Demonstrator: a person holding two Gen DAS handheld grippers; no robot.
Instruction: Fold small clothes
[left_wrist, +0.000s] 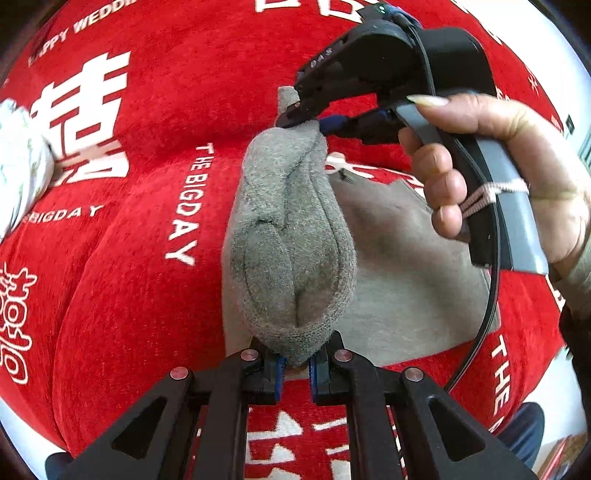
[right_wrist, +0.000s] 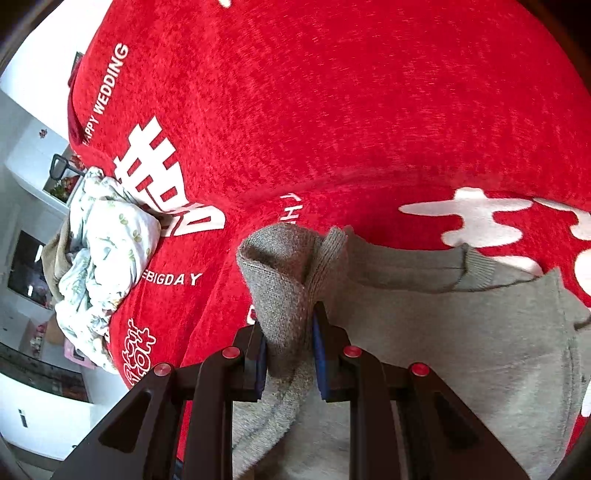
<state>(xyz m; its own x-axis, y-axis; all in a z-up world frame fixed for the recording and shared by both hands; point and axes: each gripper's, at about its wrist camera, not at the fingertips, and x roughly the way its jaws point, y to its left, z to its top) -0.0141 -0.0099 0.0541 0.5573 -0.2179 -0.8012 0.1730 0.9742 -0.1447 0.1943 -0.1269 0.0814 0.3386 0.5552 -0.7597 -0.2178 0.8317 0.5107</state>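
Note:
A small grey knit garment (left_wrist: 291, 236) lies on a red cloth with white lettering (left_wrist: 147, 229). My left gripper (left_wrist: 295, 373) is shut on one bunched edge of it and holds it lifted. My right gripper (left_wrist: 314, 120), held in a hand, is shut on the far end of the same lifted fold. In the right wrist view my right gripper (right_wrist: 290, 356) pinches a ribbed grey edge (right_wrist: 284, 280), and the rest of the garment (right_wrist: 461, 332) lies flat to the right.
A crumpled white floral cloth (right_wrist: 107, 251) sits at the left on the red cloth; it also shows in the left wrist view (left_wrist: 18, 173). A black cable (left_wrist: 480, 332) hangs from the right gripper. Room furniture lies beyond the left edge (right_wrist: 29, 266).

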